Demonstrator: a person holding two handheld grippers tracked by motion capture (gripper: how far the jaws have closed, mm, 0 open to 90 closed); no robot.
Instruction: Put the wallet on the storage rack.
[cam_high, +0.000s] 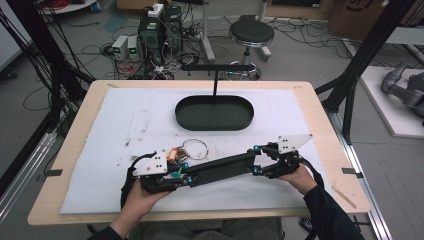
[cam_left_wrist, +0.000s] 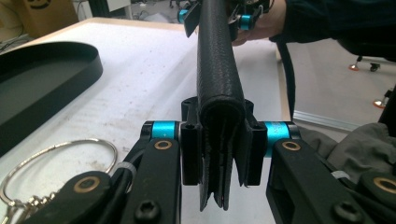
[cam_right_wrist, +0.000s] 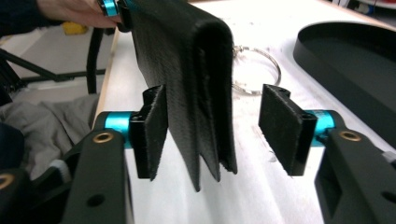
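I've got the black folded wallet (cam_high: 220, 169) lifted clear of the worktop (cam_high: 125, 120), spanning between both grippers like a bridge. My left gripper (cam_left_wrist: 223, 154) has its jaws pinched tight on one end, folded spine up and loose edges hanging down, so that end is locked and carries the weight. My right gripper (cam_right_wrist: 219, 128) sits at the other end with jaws spread: one pad touches the wallet's side, the other stands well apart, so it's guiding more than gripping, probably about to close or just let go, can't say which. Held edge-on like this, the layers stay together and don't flop open. Key ring (cam_high: 194, 148) with keys lies on the white mat just behind the wallet, near the left gripper, not touching it as far as I can tell. Black oval tray (cam_high: 185, 116) sits farther back, centre of the worktop, nothing in it, likely the drop spot.
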